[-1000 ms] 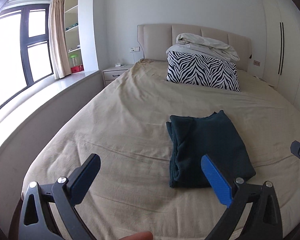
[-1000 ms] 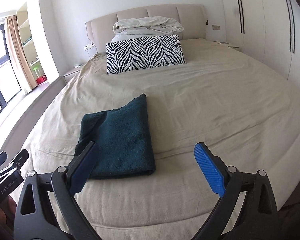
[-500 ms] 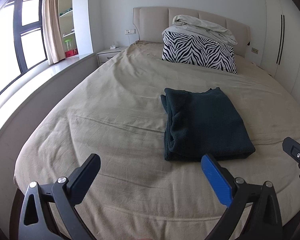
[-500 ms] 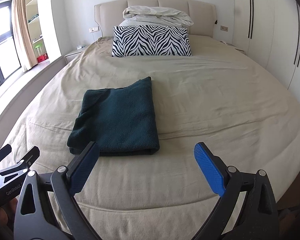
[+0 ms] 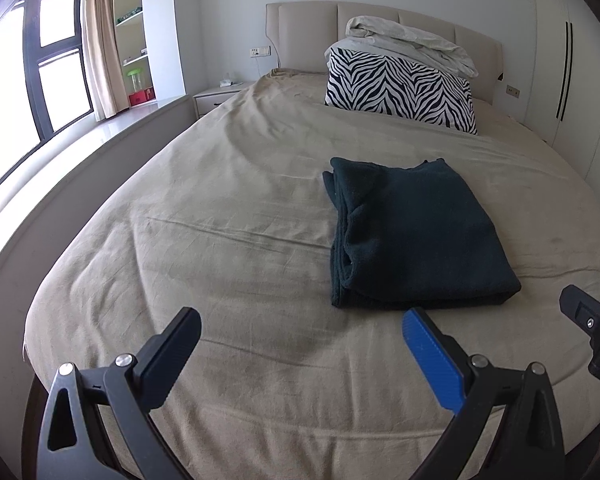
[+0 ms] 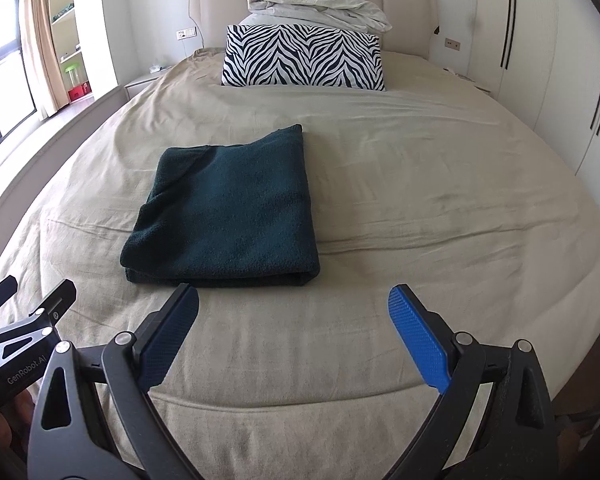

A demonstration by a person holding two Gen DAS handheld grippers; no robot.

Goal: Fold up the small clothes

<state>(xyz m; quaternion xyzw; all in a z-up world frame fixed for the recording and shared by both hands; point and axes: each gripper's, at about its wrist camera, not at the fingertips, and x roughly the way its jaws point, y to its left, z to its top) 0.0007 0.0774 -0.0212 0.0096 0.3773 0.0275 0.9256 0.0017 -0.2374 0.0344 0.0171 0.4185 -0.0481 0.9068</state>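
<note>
A dark teal garment point(image 5: 412, 236) lies folded into a flat rectangle on the beige bed point(image 5: 228, 264). It also shows in the right wrist view point(image 6: 232, 212). My left gripper point(image 5: 300, 336) is open and empty, above the bed's foot, short of and left of the garment. My right gripper point(image 6: 294, 320) is open and empty, just short of the garment's near edge. Each gripper's body shows at the edge of the other's view, the right one point(image 5: 592, 328) and the left one point(image 6: 24, 336).
A zebra-print pillow point(image 6: 304, 58) with a rolled white duvet point(image 6: 320, 6) on top leans against the headboard. A nightstand point(image 5: 216, 98) and a window ledge lie to the left. White wardrobes point(image 6: 540, 60) stand on the right.
Both grippers have pulled back and lifted away from the folded garment, so it sits farther ahead in both views. Both stay open and empty.
</note>
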